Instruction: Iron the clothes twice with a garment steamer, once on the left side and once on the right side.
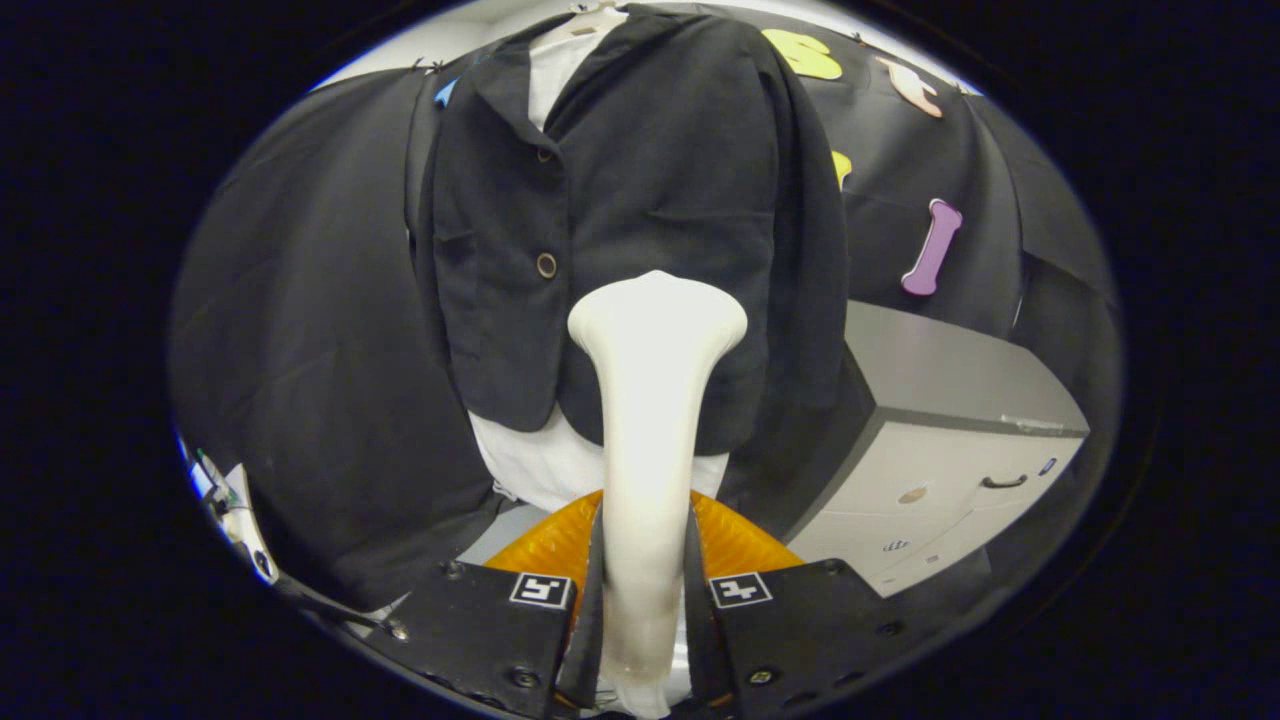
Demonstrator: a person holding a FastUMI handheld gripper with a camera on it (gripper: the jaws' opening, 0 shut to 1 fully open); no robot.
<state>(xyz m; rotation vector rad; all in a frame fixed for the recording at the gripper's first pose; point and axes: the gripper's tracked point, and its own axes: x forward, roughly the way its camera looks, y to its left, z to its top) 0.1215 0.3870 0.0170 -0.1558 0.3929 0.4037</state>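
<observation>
Black cloth behind, a grey cabinet [960, 420] low to the right of it, and hung in front a dark jacket [640, 220] over a white shirt [560, 465] whose hem shows below. Gripper [645, 600] clamped on the steamer [650, 400], both fingers pressed against the sides of its pale handle, so closed and carrying. Steamer rising straight ahead from between the fingers, its flared head at the jacket's lower front, just right of the lower button [546, 265] and the front opening. Cannot tell whether the head touches the cloth or sits a little off it; no steam visible. Probably on the pass over that panel, with the head low on the garment. To do it well: keep the head flat to the fabric, not tipped on one edge; travel slowly and evenly along the panel in one line; stay off the button and the opening edge; hold the clamp firm so the handle does not twist between the fingers; press lightly, since the jacket hangs free and will swing away under a hard push.
</observation>
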